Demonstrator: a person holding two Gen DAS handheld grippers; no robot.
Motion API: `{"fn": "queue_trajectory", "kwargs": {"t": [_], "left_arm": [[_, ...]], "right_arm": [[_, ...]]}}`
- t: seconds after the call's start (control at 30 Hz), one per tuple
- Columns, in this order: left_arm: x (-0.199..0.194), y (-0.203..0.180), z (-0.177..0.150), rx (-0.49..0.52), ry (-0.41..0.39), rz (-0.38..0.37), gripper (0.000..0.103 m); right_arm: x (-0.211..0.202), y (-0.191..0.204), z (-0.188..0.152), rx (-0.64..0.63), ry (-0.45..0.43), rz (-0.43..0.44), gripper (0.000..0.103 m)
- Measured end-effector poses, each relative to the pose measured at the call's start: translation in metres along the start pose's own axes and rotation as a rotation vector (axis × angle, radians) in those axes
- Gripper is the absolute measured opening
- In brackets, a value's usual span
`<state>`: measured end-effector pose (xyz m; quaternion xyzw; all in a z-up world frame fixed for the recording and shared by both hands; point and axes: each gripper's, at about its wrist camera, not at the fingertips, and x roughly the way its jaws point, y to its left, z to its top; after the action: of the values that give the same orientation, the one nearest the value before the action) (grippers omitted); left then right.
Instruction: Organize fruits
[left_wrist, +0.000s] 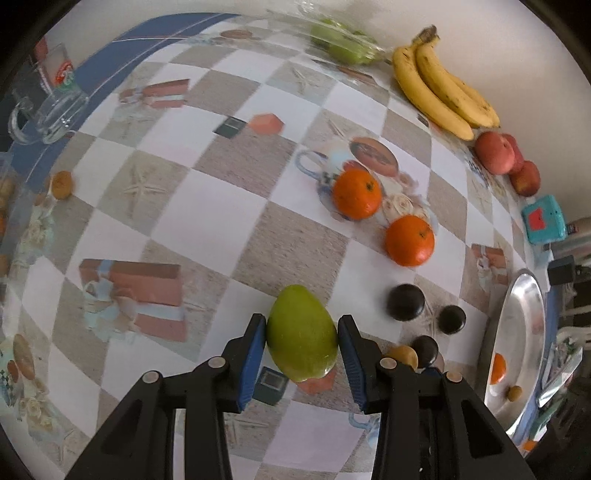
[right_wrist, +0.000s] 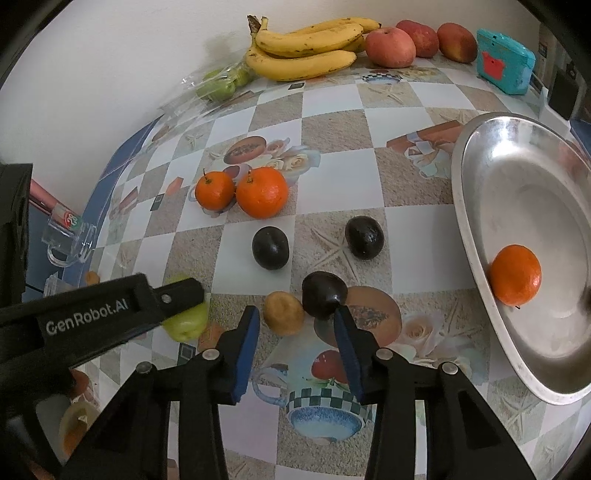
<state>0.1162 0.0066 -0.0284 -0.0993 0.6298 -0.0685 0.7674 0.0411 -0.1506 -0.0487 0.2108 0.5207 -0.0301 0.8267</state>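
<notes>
Left tongs (left_wrist: 302, 334) clamped on green mango (left_wrist: 302, 334), long axis pointing away along the fingers, just off the table (left_wrist: 221, 206). Right tongs (right_wrist: 293, 325) part open, empty, small brown fruit (right_wrist: 283, 313) between the pads, untouched. Metal tray (right_wrist: 476, 229) off right, one orange (right_wrist: 515, 275) inside; right side nearer.

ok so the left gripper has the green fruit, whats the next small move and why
Probably lift the green fruit straight up in the left gripper: its pads sit against both sides, and the metal tray, holding one orange, lies beyond the dark fruits.
</notes>
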Motion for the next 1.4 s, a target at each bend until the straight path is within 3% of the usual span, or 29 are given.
{"fn": "queue_trajectory", "kwargs": {"t": [0.37,0.47,0.67,0.73,0.97,1.4], "left_arm": [[-0.006,0.008,0.001,-0.015,-0.007,-0.002,0.043],[-0.006,0.008,0.002,-0.015,-0.005,-0.002,0.043],[-0.005,0.007,0.002,-0.017,-0.006,0.000,0.043],[-0.005,0.007,0.003,-0.018,-0.006,0.006,0.043],[-0.010,0.008,0.005,-0.017,-0.020,0.008,0.043],[-0.036,0.008,0.008,-0.033,-0.089,0.004,0.043]], "right_arm": [[0.001,0.019,-0.003,-0.067,0.023,-0.013,0.043],[0.004,0.014,-0.001,-0.059,0.025,-0.025,0.037],[0.005,0.017,0.000,-0.075,0.016,-0.023,0.035],[0.007,0.018,0.000,-0.081,0.019,-0.024,0.025],[0.003,0.018,0.000,-0.071,0.007,-0.010,0.025],[-0.043,0.009,0.008,-0.022,-0.070,0.047,0.025]]}}
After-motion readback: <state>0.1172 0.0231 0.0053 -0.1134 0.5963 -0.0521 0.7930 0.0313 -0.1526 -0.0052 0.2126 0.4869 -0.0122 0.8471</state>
